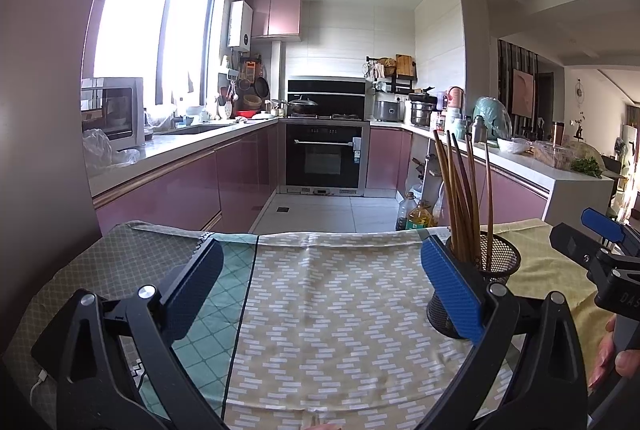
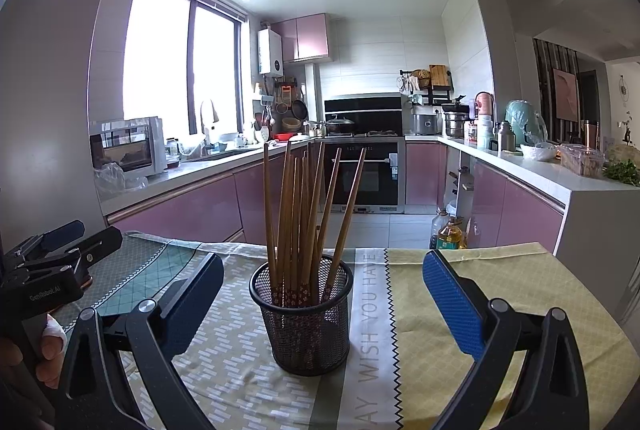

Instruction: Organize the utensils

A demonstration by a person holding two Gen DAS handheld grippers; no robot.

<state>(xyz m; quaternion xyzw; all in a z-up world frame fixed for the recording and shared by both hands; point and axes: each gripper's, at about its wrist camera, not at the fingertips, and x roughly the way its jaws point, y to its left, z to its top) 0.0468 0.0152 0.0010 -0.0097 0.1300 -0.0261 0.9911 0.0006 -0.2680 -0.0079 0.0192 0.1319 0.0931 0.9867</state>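
A black mesh cup [image 2: 303,314] stands upright on the cloth-covered table, holding several brown wooden chopsticks [image 2: 301,213]. In the right wrist view it sits between my open fingers, slightly left of centre. My right gripper [image 2: 324,294] is open and empty. In the left wrist view the mesh cup [image 1: 498,270] with its chopsticks [image 1: 464,197] stands just right of my right finger. My left gripper [image 1: 320,282] is open and empty over bare cloth. The right gripper [image 1: 600,250] shows at the right edge there; the left gripper [image 2: 52,262] shows at the left edge of the right wrist view.
The table wears patterned cloths [image 1: 332,310] in green, beige and yellow. Beyond its far edge are the kitchen floor, oil bottles [image 2: 448,232], pink cabinets [image 2: 192,205] and an oven [image 2: 364,169]. A counter [image 2: 560,177] with dishes runs along the right.
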